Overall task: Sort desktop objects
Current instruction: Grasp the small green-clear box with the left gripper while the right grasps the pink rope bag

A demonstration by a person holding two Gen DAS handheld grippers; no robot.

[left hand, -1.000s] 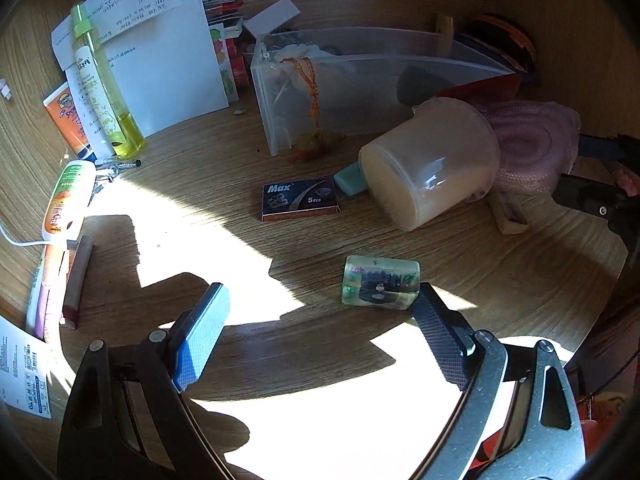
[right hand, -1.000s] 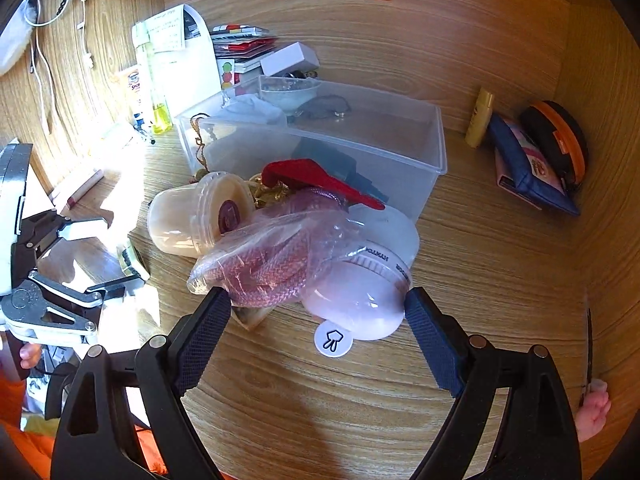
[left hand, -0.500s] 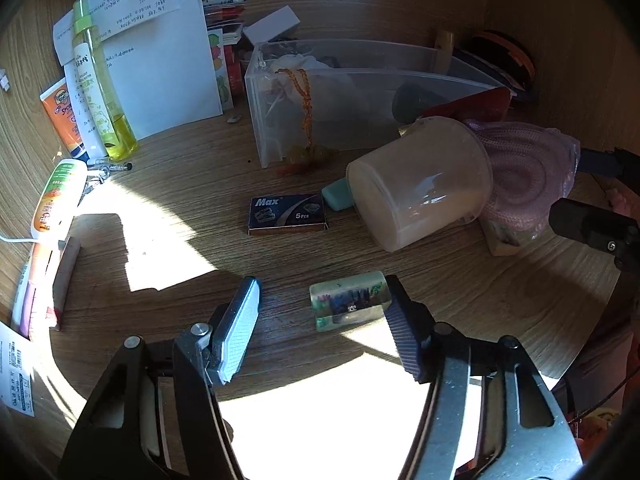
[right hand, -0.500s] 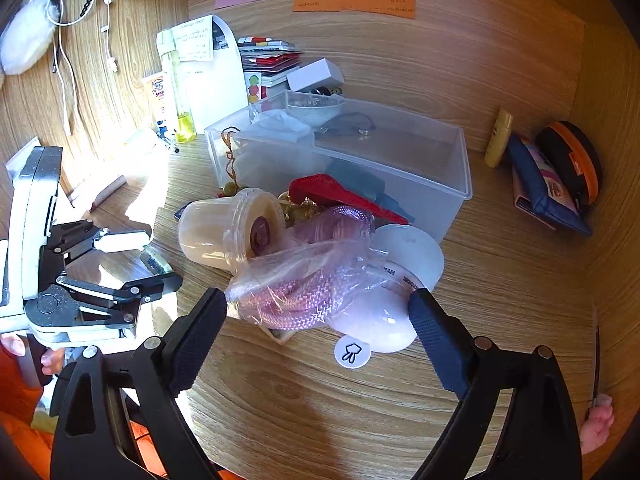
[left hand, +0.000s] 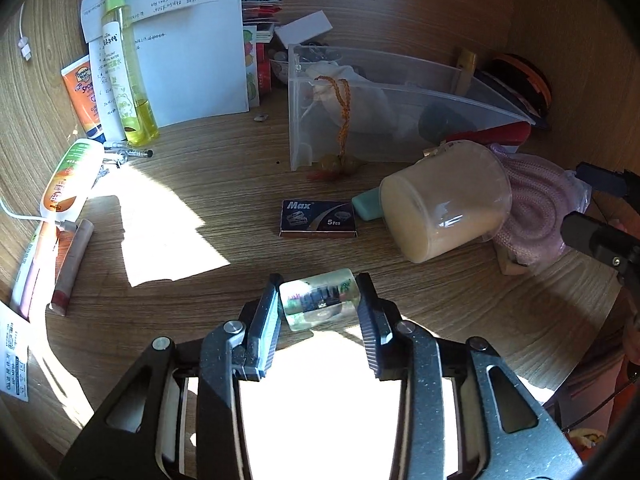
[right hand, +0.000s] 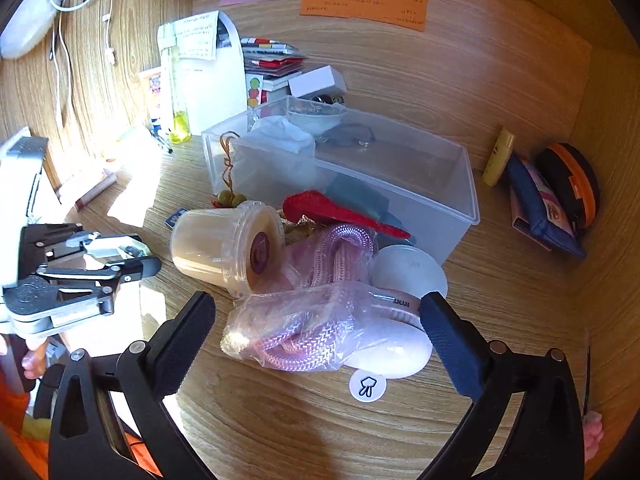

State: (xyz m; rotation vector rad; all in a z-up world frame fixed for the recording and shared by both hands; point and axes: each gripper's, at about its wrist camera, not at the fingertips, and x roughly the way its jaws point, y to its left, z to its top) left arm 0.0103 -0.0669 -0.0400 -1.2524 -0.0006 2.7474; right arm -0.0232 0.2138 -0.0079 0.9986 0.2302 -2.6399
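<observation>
While the left gripper (left hand: 319, 304) sits at lower centre of its own view, its jaws have just been closing and now clamp both ends of a small clear resin block with dark and green inclusions (left hand: 319, 299), which lies on the wood-grain worktop (left hand: 224, 184) at the edge of a sunlit patch.

Item, left wrist view, above the block: a flat dark-blue "Max" box (left hand: 318, 218); to its right a mint-green eraser (left hand: 367, 203), touching a translucent cream plastic tub lying on its side (left hand: 444, 200).

Item, upper centre: a clear rectangular plastic bin (left hand: 384, 108) with white cloth inside and an orange beaded cord (left hand: 343, 112) hanging over its near wall.

Item, upper left: a tall bottle of yellow liquid (left hand: 124, 68), an orange sunscreen tube (left hand: 83, 96) and white printed sheets (left hand: 192, 52) leaning against the back wall.

Item, left edge: a white and orange tube (left hand: 68, 184) lying flat.

Item, right wrist view: the right gripper (right hand: 316, 320) stands released, its jaws just having been opening to full spread, one on each side of a clear bag of pink braided cord (right hand: 316, 320); whether either pad touches the bag cannot be told. A white domed lidded container (right hand: 394, 350) lies against the bag at right, a round white sticker with an arrow mark (right hand: 367, 386) just below it. A red felt piece (right hand: 332, 210) rests between the bag and the bin.
</observation>
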